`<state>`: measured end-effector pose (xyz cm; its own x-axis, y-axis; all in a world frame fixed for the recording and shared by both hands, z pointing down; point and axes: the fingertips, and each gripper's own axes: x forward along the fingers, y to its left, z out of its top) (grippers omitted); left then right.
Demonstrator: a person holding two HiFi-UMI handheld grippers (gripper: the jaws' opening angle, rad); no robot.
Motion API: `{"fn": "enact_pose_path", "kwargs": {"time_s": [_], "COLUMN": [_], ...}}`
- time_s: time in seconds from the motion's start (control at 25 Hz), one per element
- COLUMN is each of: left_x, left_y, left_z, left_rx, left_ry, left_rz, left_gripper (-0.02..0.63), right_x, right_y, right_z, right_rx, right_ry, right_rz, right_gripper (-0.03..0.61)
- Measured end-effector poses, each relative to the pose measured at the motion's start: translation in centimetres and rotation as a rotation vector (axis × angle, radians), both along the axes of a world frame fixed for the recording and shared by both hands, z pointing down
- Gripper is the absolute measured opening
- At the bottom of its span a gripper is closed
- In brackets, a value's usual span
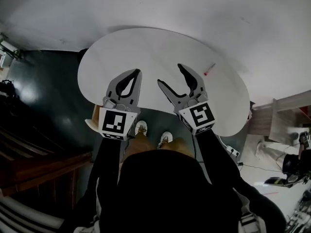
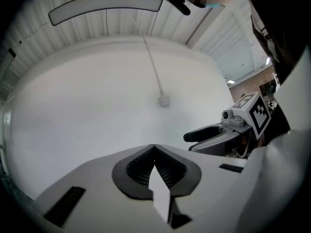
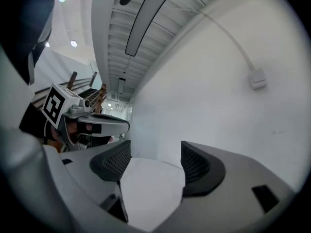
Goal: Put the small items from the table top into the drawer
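Grey left gripper [image 1: 137,73] and right gripper [image 1: 169,74], black ribbed pads [image 3: 111,161] inside the fingers, white cubes [image 1: 116,122] with black square markers behind them, black sleeves [image 1: 108,169] further back; tan trousers [image 1: 140,142], white shoes [image 1: 141,127].

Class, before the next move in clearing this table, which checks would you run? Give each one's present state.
1. The left tongs ready to grasp: not ok. Jaws shut, nothing between them.
2. The right tongs ready to grasp: ok. Jaws apart, empty.
3. Target found: ok. A small red item lies on the table, near its right edge.
4. Tongs at the item: not ok. In the head view both are clear of it, the right tongs nearer.
5. The drawer open: cannot tell. It is in no view.
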<state>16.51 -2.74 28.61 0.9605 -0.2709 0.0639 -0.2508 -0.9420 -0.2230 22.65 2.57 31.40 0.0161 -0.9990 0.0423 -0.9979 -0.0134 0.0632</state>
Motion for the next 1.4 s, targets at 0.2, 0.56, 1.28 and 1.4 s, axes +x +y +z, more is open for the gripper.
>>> {"fn": "enact_pose_path", "kwargs": {"time_s": [0.2, 0.56, 1.28, 1.4], "left_x": [4.8, 12.1, 16.9, 17.5], "left_y": [2.4, 6.5, 5.8, 4.7], "left_z": [0.3, 1.3, 0.8, 1.2], "left_rx": [-0.009, -0.036, -0.073, -0.087], "left_ry": [0.005, -0.003, 0.004, 0.003], "left_rz": [0.147, 0.375, 0.496, 0.491], "left_gripper": [0.015, 0.015, 0.015, 0.015], "right_x": [4.0, 10.0, 20.2, 22.9], "right_y": [3.4, 9.7, 9.8, 8.7], "right_z": [-0.1, -0.5, 11.9, 17.2], "right_rx": [-0.012, -0.036, -0.229, -0.329], "right_ry": [0.009, 0.01, -0.234, -0.281], "right_rz": [0.143, 0.39, 0.744, 0.784], "right_gripper": [0.342, 0.342, 0.342, 0.342]}}
